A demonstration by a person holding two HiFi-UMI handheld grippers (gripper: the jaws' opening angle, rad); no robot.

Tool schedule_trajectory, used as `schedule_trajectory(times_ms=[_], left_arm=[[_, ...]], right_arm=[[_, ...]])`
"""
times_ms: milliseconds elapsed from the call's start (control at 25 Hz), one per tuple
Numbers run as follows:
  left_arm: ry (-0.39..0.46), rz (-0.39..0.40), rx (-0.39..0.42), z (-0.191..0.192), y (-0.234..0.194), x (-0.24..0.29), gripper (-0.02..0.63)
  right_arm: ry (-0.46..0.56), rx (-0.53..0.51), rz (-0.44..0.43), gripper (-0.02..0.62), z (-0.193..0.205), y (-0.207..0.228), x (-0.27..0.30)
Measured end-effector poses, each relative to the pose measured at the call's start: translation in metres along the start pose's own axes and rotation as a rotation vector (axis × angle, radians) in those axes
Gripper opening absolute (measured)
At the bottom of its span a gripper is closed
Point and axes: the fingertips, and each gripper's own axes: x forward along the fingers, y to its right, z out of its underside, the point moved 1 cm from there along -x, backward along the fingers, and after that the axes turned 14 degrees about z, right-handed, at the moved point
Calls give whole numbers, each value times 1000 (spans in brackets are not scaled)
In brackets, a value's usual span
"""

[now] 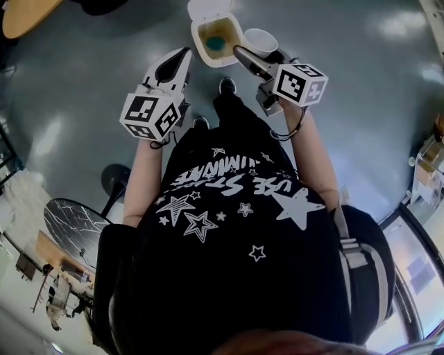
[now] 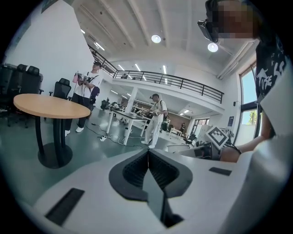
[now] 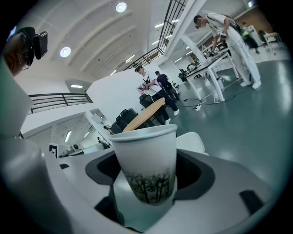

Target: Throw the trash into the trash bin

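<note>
Paper cup (image 3: 145, 161), white with a dark tree print near its base, is the trash here, and the right gripper (image 1: 248, 58) has it: the right gripper view shows the 2 jaws closed against the cup's lower sides, with the cup upright and its open rim uppermost. In the head view the cup hangs just beside the right rim of the trash bin (image 1: 197, 43), a small white bin on the grey-green floor in front of the person's shoes (image 1: 227, 85). Its lid (image 1: 209, 10) is flipped back, and the brown inside holds something teal. The cup seems to sit at the bin's edge, not squarely above the opening, though the steep angle makes that hard to judge. The left gripper (image 1: 179, 64) is held out near the bin's left side with its jaws pressed together and nothing between them, which its own view confirms. As a judgement, the pick-up and the carry are done and the bin is already open. What remains is a short move left over the opening, then parting the jaws so the cup drops inside.
</note>
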Motion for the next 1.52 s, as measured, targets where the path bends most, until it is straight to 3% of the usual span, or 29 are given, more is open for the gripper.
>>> schedule_trajectory(times_ms=[320, 520, 680, 800, 1520], left_arm=[[-32, -68, -24, 4, -23, 40, 12], [-40, -100, -13, 4, -26, 56, 12], [-62, -149, 43, 1, -42, 52, 12], [-37, -177, 30, -6, -56, 42, 12], [-104, -176, -102, 65, -123, 60, 12]], right_arm=[[-34, 5, -24, 344, -15, 36, 20], [-70, -56, -29, 344, -21, 48, 32], [-91, -96, -37, 344, -20, 47, 46], [-114, -100, -36, 344, -15, 44, 57], [-135, -60, 115, 344, 18, 78, 116]])
